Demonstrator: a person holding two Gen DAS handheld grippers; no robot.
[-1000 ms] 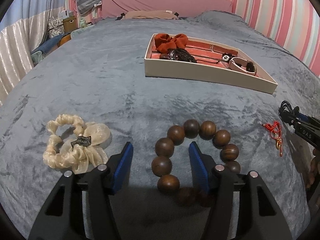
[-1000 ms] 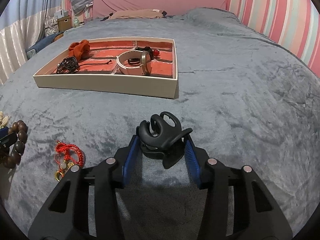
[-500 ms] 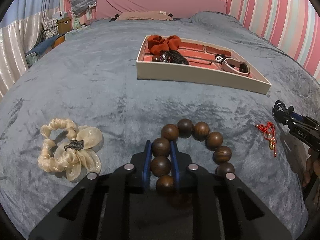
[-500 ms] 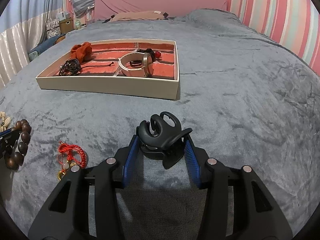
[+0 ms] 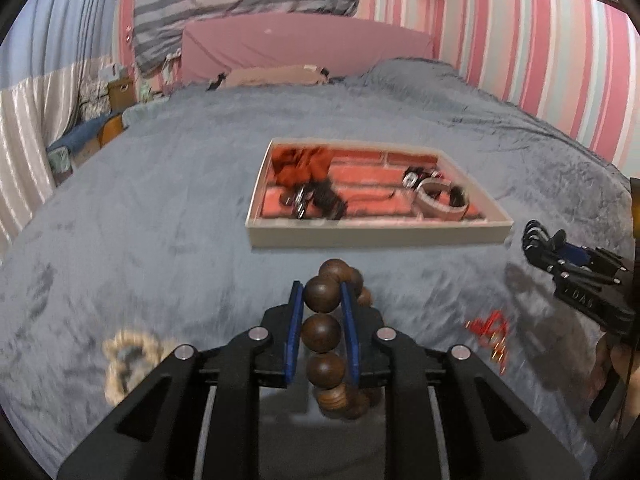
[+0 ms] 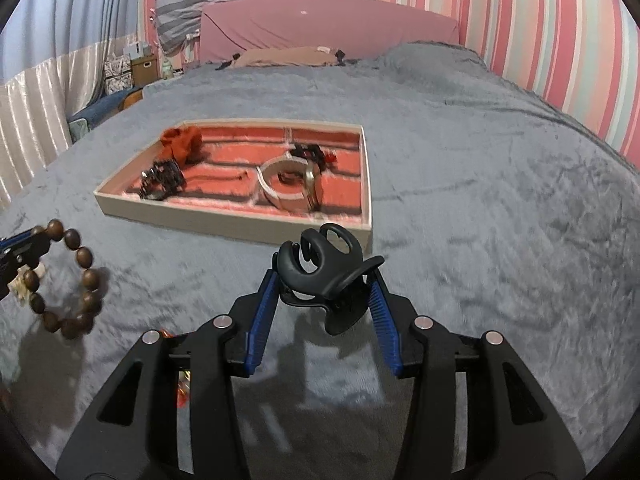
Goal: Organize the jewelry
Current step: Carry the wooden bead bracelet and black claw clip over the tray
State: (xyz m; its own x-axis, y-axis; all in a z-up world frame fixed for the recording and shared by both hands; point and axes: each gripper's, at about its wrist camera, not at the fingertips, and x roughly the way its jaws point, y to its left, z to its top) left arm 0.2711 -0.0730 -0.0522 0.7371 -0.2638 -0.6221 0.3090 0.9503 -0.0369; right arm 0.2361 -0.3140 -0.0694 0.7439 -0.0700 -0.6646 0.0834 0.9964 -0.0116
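Note:
My left gripper (image 5: 320, 300) is shut on a bracelet of dark wooden beads (image 5: 322, 334), which hangs off the grey blanket; the right wrist view shows the same wooden bead bracelet (image 6: 76, 280) dangling at the left. My right gripper (image 6: 322, 280) is shut on a black claw hair clip (image 6: 324, 272), lifted above the bed, and the left wrist view shows that right gripper (image 5: 576, 268) at the right edge. Ahead lies the cream jewelry tray (image 5: 376, 236) with its red lining; the tray (image 6: 224, 216) holds an orange scrunchie (image 6: 182, 140), a dark beaded piece and a pale band (image 6: 288, 188).
A cream scrunchie (image 5: 128, 356) lies on the blanket at lower left. A red cord charm (image 5: 490, 332) rests at lower right, near a person's hand (image 5: 612, 364). Pink headboard (image 5: 304, 48) and striped walls stand behind the bed. Boxes and clutter (image 5: 100, 100) sit past the left edge.
The left jaws closed on the bead bracelet and lifted it off the blanket. The right gripper rose with the hair clip. The tray now looks farther below both cameras.

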